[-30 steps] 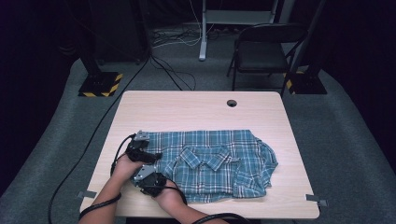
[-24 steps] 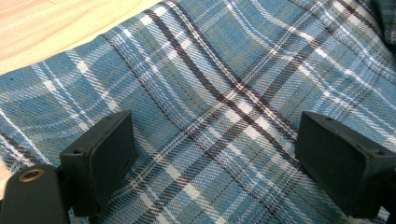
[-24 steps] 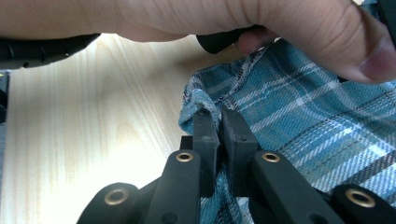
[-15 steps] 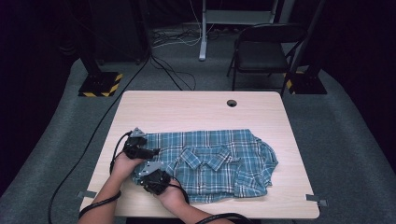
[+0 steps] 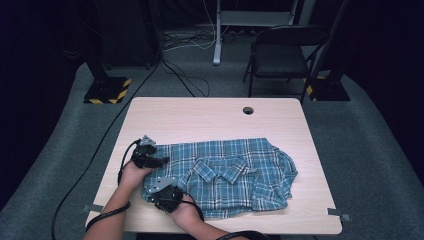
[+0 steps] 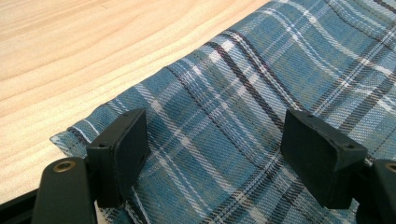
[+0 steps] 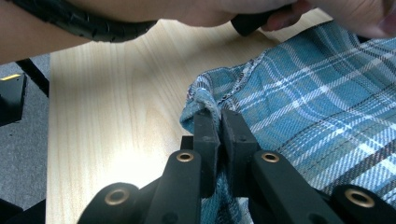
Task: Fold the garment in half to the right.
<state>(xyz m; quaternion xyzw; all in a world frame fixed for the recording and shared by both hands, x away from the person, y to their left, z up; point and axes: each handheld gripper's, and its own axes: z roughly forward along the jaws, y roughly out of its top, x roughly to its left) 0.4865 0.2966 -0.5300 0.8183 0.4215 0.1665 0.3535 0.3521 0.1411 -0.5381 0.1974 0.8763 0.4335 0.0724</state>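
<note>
The right tongs (image 7: 218, 135) pinch only a thin hem of the blue plaid cotton shirt (image 5: 225, 172); a pull could slip it. The left tongs (image 6: 224, 158) hover open, so lifting now would skew the shirt across the pale wooden bench (image 5: 200, 117).

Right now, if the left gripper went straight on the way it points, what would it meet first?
Most likely the plaid shirt: the left gripper is open, its jaws apart over the cloth near the shirt's edge. Its height above the fabric is unclear.
</note>
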